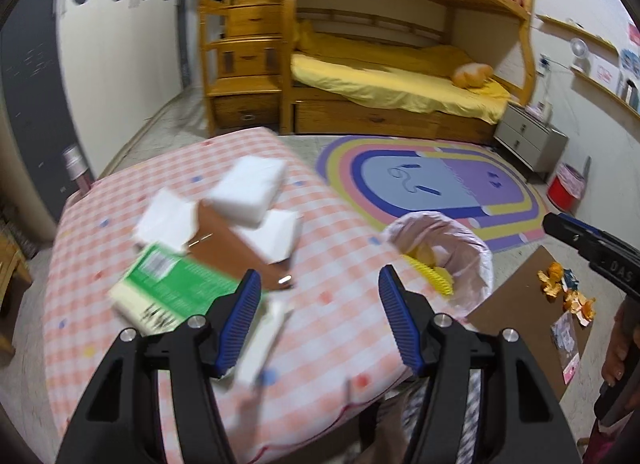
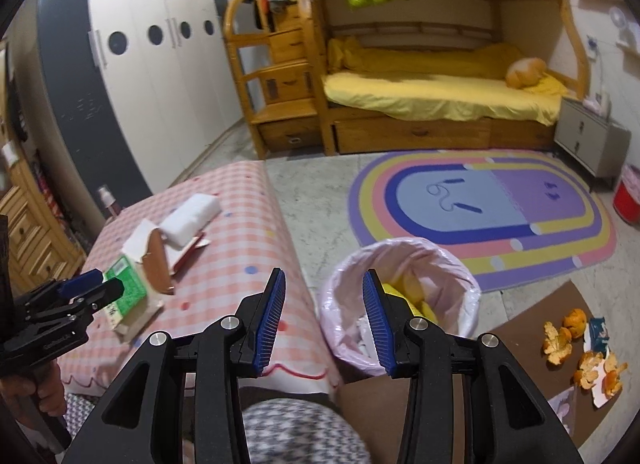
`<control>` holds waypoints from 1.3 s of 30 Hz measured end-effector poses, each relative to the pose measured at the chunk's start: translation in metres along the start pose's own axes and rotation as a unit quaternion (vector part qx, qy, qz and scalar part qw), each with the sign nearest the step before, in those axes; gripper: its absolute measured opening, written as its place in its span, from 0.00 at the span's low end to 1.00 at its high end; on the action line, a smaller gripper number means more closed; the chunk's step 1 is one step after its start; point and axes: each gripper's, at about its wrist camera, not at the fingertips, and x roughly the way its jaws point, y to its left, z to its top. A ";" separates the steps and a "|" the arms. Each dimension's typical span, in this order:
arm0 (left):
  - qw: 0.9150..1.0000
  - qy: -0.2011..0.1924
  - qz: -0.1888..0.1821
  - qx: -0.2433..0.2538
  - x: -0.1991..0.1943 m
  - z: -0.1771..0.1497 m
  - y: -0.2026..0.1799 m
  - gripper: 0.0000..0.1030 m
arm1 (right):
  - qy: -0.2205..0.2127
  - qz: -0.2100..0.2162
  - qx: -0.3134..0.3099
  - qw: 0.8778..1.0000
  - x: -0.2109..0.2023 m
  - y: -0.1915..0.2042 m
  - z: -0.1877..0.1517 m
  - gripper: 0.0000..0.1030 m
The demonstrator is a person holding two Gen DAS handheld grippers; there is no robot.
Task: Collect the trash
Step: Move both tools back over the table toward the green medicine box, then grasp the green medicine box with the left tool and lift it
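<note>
A bin with a pink liner (image 2: 400,296) stands on the floor beside a pink checked table (image 2: 224,264); yellow and white trash lies inside. It also shows in the left wrist view (image 1: 440,256). On the table lie a green box (image 1: 176,284), brown cardboard (image 1: 236,252) and white foam blocks (image 1: 248,188). Orange peels (image 2: 576,348) and paper scraps lie on a brown board (image 2: 532,328) at the right. My left gripper (image 1: 316,300) is open above the table next to the green box. My right gripper (image 2: 324,296) is open and empty over the bin's left rim.
A rainbow rug (image 2: 480,208) covers the floor beyond the bin. A wooden bunk bed (image 2: 420,84) stands at the back, a grey nightstand (image 2: 592,144) and a red bin (image 2: 628,200) at the right. White wardrobes (image 2: 152,84) line the left wall.
</note>
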 end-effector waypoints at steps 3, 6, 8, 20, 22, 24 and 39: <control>1.000 -0.001 0.022 -0.015 -0.010 -0.013 0.020 0.58 | 0.002 0.013 -0.026 1.000 0.002 0.025 -0.002 0.36; 0.998 0.003 0.038 -0.041 -0.018 -0.026 0.044 0.58 | 0.011 0.025 -0.051 0.998 0.007 0.048 -0.005 0.24; 0.997 0.003 0.047 -0.059 -0.024 -0.034 0.059 0.58 | 0.018 0.035 -0.060 0.997 0.011 0.061 -0.007 0.20; 0.991 0.005 0.086 -0.103 -0.031 -0.052 0.108 0.58 | 0.060 0.111 -0.131 0.983 0.060 0.130 -0.015 0.03; 0.990 0.008 0.091 -0.108 -0.028 -0.052 0.115 0.58 | 0.073 0.126 -0.135 0.980 0.078 0.140 -0.014 0.03; 0.989 0.011 0.097 -0.111 -0.024 -0.053 0.121 0.59 | 0.080 0.140 -0.144 0.976 0.092 0.150 -0.014 0.03; 0.984 0.023 0.118 -0.132 -0.016 -0.057 0.147 0.62 | 0.136 0.182 -0.198 0.953 0.136 0.195 -0.034 0.03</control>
